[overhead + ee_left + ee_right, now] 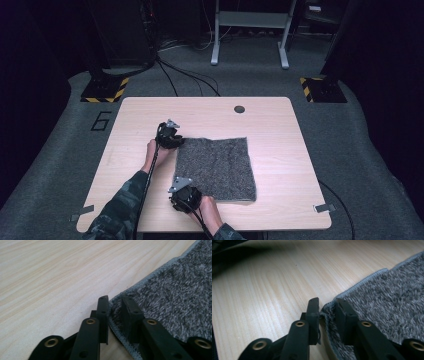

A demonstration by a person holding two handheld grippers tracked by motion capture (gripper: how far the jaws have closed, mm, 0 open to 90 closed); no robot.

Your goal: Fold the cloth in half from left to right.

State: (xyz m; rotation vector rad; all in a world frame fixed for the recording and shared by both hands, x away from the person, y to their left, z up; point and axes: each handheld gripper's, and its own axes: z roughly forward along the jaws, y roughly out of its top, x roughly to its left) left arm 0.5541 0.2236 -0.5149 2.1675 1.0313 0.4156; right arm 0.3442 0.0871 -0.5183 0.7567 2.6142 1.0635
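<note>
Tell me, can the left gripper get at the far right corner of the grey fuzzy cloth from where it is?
Probably not without letting go. The left gripper is pinching the grey fuzzy cloth at its far left corner, and the far right corner lies a full cloth edge away across open tabletop.

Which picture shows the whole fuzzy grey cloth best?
The high view: the grey cloth lies whole and flat on the table, all four edges visible. The left gripper view gives one stitched corner between its jaws; the right gripper view gives another pinched corner, close up.
</note>
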